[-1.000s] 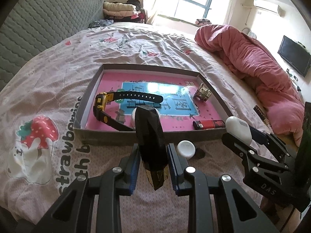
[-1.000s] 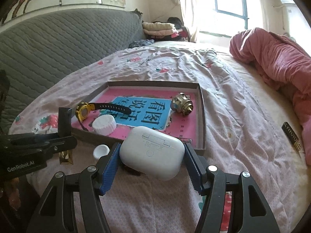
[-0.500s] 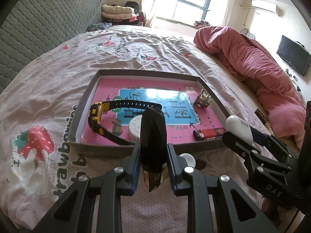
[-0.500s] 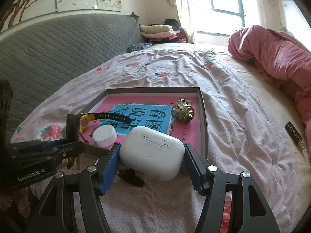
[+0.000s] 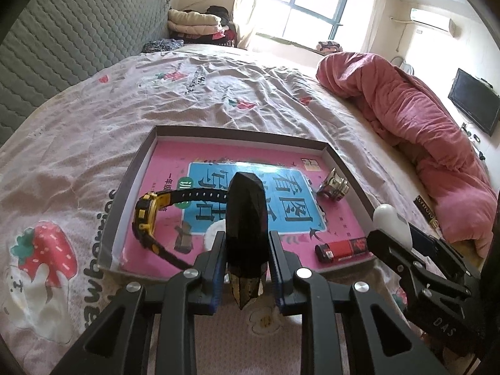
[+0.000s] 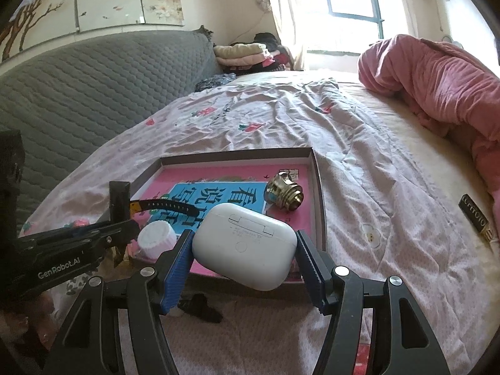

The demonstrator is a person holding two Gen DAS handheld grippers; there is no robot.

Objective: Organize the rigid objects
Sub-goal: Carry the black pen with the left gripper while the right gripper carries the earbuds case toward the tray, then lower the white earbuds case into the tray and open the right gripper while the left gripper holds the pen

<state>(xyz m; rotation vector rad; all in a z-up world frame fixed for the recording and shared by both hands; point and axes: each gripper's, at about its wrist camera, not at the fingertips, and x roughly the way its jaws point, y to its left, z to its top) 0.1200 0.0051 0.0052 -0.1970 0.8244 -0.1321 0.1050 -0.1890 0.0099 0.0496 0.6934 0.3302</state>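
Left wrist view is showing the left gripper (image 5: pixel 247 257) clamped on a dark faceted block (image 5: pixel 247 228), its jaws having just been closing onto it; the block is standing upright between the pads, hanging over the near wall of the shallow tray (image 5: pixel 237 132) and hiding part of the tray's floor. Just to the right, the right gripper (image 5: pixel 390 234) is reaching in beside the tray's near right corner, blocking the view of the bedsheet (image 5: pixel 218 93) there.

Right wrist view is showing the right gripper (image 6: pixel 243 262) with its jaws standing wide, gripping a white earbud case (image 6: pixel 245 245) crosswise; the case is hovering over the tray's near edge and covering the near right part of the tray floor. The left gripper (image 6: pixel 125 228) is coming in from the left with the dark block (image 6: pixel 119 200) upright in it.

Inside the tray, on a pink and blue printed sheet (image 5: pixel 281 187), a yellow and black watch (image 5: pixel 147 215) is lying at the left with its strap stretching toward the middle, a white ribbed cap (image 6: pixel 156 237) is sitting near the front, a brass-coloured metal fitting (image 6: pixel 282 195) is resting on its side at the right, and a red lighter (image 5: pixel 342 248) is lying along the near right wall.

Outside the tray, a small black bar with gold lettering (image 6: pixel 473 215) is lying on the sheet well off to the right, near a heaped pink blanket (image 6: pixel 437 75). A small black scrap (image 6: pixel 200 307) is lying on the sheet under the right gripper.
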